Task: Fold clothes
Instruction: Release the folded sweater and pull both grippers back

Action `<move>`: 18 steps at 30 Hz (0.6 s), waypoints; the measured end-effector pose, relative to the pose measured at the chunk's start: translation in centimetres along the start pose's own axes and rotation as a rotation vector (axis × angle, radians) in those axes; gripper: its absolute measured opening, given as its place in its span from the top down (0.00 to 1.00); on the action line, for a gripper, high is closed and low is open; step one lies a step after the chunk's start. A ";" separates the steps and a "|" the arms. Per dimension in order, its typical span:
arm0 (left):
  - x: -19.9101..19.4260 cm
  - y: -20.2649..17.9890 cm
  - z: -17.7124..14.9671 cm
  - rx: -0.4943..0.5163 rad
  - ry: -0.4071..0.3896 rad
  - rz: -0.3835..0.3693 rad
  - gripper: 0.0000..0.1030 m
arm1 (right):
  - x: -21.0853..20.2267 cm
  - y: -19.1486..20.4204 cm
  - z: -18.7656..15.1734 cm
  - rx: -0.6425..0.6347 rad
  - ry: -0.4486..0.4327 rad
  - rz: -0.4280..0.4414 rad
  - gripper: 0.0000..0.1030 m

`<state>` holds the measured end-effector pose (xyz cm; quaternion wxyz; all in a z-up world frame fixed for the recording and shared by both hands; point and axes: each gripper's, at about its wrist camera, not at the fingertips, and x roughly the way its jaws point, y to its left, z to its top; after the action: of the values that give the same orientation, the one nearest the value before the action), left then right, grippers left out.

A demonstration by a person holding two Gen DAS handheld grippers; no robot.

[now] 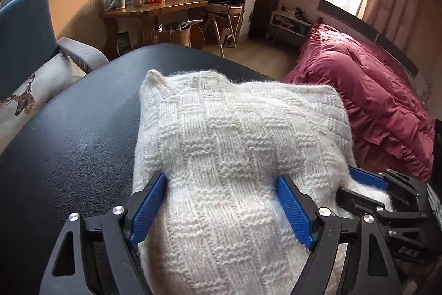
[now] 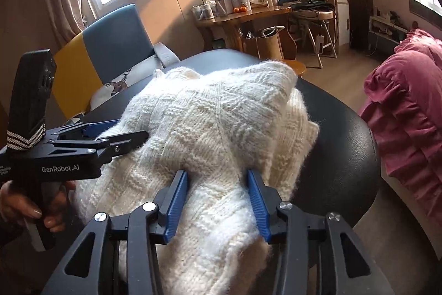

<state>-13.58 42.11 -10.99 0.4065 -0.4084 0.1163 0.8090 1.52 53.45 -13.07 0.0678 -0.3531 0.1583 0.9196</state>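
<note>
Cream basket-weave sweater [image 1: 234, 145] lies bunched mid-frame on the black padded table [image 1: 69, 145], the left gripper [image 1: 222, 209] spread wide astride its near fold, the right gripper [image 2: 218, 201] likewise parted, blue pads pressing bunched knit between them.

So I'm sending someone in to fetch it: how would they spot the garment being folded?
Find the round black table between the blue chair and the red-covered bed. The cream sweater is heaped on it, the only thing there, fuzzy with a basket-weave knit.
</note>
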 end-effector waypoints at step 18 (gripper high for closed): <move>-18.3 -1.8 -4.2 -0.063 -0.237 0.298 0.00 | -8.8 9.2 2.8 0.001 -0.162 -0.215 0.50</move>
<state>-3.67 30.73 0.40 0.2802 -0.3011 0.1012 0.9059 4.11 45.63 -2.91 0.1787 -0.2928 0.1138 0.9324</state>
